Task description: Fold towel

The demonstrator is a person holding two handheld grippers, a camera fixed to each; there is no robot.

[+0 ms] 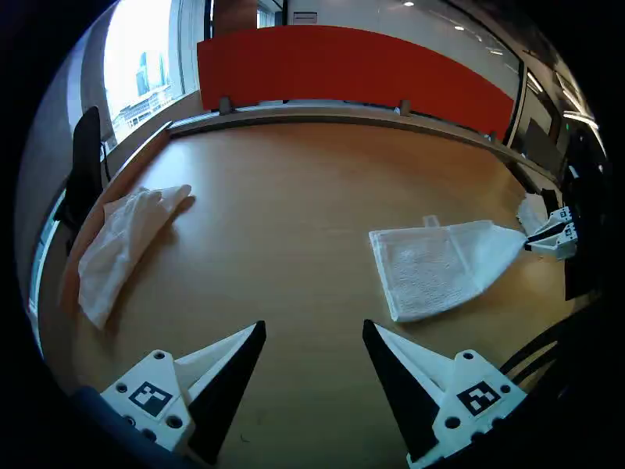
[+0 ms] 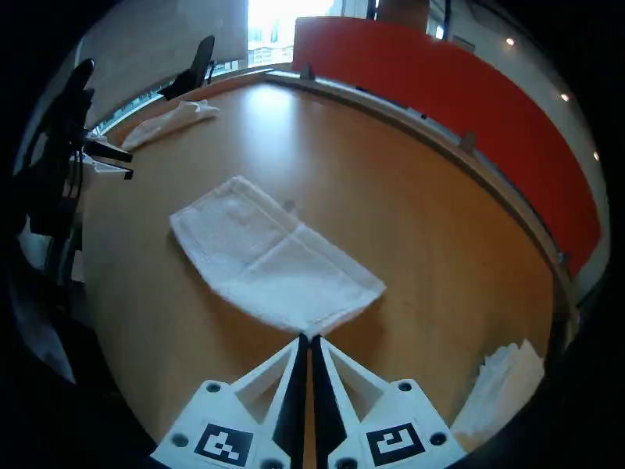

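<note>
Right gripper: jaws closed thin on near corner of towel, pinched at the tips so cloth can be carried over itself. Rest of towel lies flat on counter, straight ahead of those jaws (looks doubled once, judging by layered edge). Left gripper: jaws wide, holding nothing; towel ahead-right of them, crumpled cloth ahead-left, well apart. Probable role: free to catch opposite corner.
</note>
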